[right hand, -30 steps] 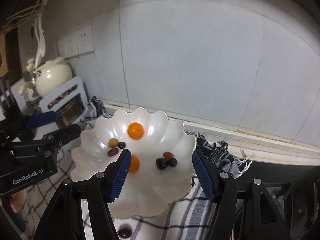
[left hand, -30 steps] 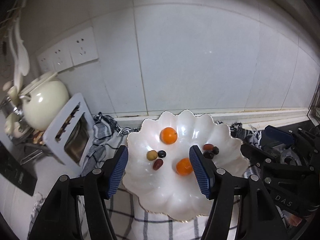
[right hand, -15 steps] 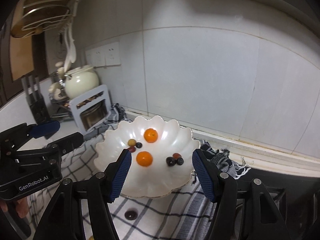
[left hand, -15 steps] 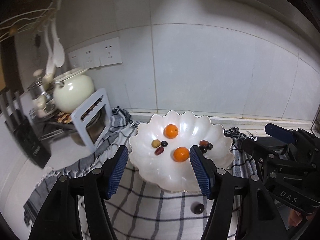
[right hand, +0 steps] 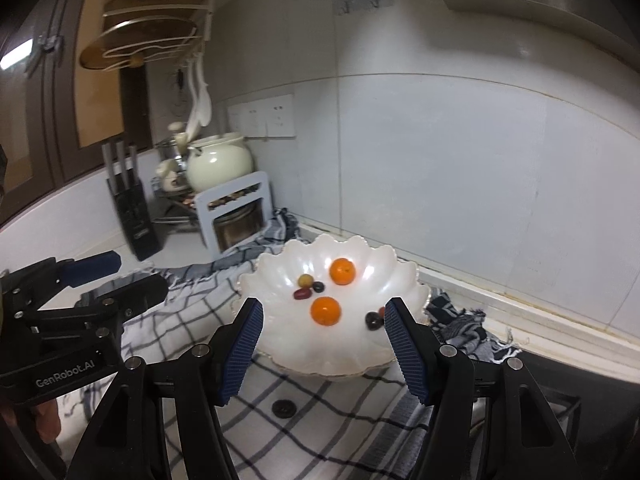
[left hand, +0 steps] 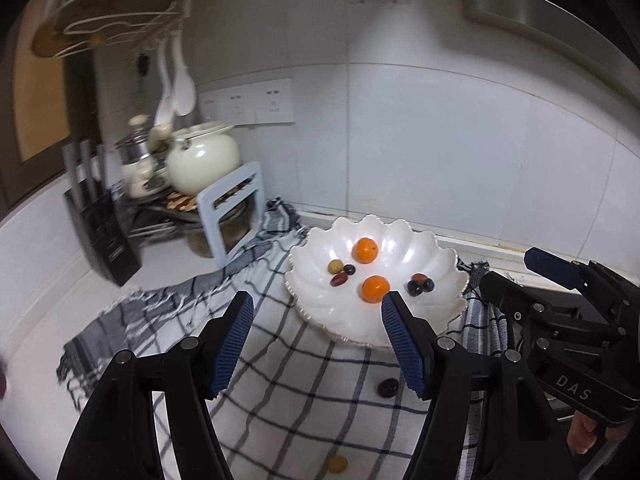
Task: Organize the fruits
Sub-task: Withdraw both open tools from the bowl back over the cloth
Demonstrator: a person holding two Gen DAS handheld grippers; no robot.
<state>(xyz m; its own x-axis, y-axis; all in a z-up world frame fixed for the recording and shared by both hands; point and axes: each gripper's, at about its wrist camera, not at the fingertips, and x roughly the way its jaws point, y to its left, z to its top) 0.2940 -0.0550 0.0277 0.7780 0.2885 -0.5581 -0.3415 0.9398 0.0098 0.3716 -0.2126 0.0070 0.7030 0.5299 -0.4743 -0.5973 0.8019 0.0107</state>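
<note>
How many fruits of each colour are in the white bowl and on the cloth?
Orange: 2
Yellowish: 2, one in the bowl, one on the cloth
Dark red or purple: 6
Total: 10

Two oranges [left hand: 370, 270] and grapes in scalloped bowl [left hand: 440, 276], dark grape [left hand: 387, 387] on cloth

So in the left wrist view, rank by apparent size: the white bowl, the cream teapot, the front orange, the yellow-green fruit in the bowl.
1. white bowl
2. cream teapot, though it sits farther back, so its true size is unsure
3. front orange
4. yellow-green fruit
</note>
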